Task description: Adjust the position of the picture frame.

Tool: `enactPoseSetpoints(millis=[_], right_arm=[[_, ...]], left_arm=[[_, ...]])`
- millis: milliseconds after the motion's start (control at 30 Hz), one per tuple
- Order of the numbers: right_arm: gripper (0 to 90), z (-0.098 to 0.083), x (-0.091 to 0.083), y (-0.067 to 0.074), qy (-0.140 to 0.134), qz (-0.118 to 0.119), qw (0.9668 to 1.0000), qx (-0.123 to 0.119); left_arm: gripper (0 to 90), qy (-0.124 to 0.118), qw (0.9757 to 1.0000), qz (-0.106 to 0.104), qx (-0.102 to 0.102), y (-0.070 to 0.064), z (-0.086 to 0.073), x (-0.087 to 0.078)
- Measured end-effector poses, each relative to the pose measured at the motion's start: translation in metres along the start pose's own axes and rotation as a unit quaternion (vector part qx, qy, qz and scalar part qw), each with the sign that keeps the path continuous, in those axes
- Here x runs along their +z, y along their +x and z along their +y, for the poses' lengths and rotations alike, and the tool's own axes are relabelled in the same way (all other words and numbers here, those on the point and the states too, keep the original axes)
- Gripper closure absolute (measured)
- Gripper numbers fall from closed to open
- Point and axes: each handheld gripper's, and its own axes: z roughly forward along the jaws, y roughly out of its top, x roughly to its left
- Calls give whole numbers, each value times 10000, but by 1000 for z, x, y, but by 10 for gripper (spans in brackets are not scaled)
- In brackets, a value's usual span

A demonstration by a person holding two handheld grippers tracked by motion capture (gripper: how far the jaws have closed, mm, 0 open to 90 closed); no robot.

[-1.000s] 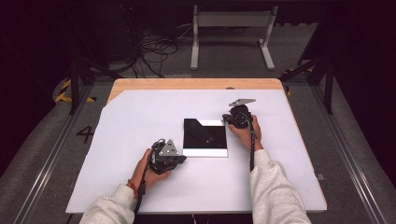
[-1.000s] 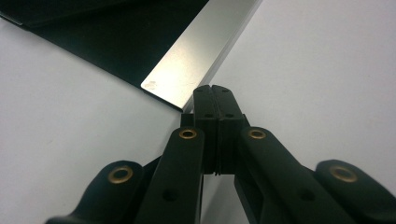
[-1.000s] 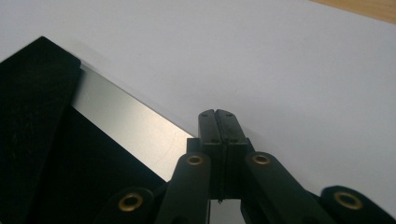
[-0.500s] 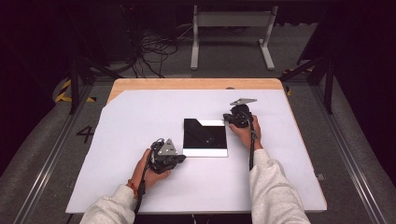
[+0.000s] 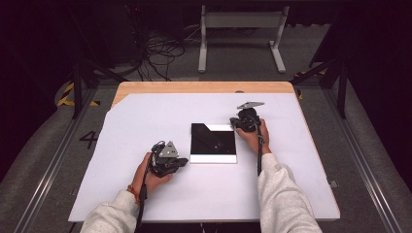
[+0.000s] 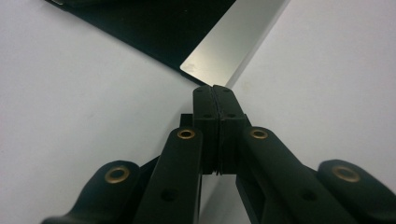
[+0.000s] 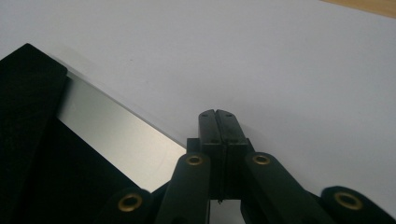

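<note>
A black square sheet (image 5: 213,141) with pale silvery strips along its near and far edges lies flat in the middle of the white table cover (image 5: 145,121). My left gripper (image 5: 185,162) rests on the cover at the sheet's near left corner, jaws shut with nothing between them. In the left gripper view its tips (image 6: 213,88) nearly meet the silvery corner (image 6: 219,60). My right gripper (image 5: 235,124) sits at the sheet's far right corner, also shut and empty. In the right gripper view its tips (image 7: 217,112) lie on the cover just beside the silvery strip (image 7: 121,135).
The white cover spreads over a wooden table (image 5: 204,87), whose far edge shows bare wood. Beyond the table on the dark floor are a tangle of cables (image 5: 163,48) and a grey metal stand (image 5: 240,29). Rails run along both sides of the table.
</note>
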Motion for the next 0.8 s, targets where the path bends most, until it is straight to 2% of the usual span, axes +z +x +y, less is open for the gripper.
enactPoseSetpoints(millis=[100, 133, 167, 200, 233, 400, 567, 633, 733, 800], right_arm=[[900, 2, 3, 4, 19, -27, 9999, -100], [900, 3, 3, 4, 55, 14, 10000, -45], [900, 5, 4, 1, 134, 151, 9996, 195], [900, 7, 5, -1, 226, 210, 9992, 247], [900, 10, 5, 0, 335, 182, 9993, 44], [900, 16, 7, -5, 557, 371, 9976, 190], [900, 17, 8, -7, 604, 432, 9970, 200], [900, 17, 7, -5, 636, 387, 9970, 188], [900, 18, 7, -6, 654, 476, 9965, 234], [900, 17, 7, -5, 639, 544, 9961, 270]], left_arm=[[896, -6, 10000, 13, 18, 2, 0, 1], [898, -24, 10000, 38, 53, 3, 0, 2], [898, -58, 10000, 8, 18, 5, 0, 2], [898, -87, 9999, -53, -38, 7, -1, 2], [898, -80, 9999, -97, -105, 8, -1, 2], [897, -89, 9997, -175, -127, 11, 1, 4], [898, -107, 9991, -338, -238, 15, 1, 5], [900, -102, 9991, -377, -175, 14, 1, 5], [899, -92, 9974, -677, -236, 15, 6, 9], [900, -72, 9977, -657, -180, 14, 6, 9]])
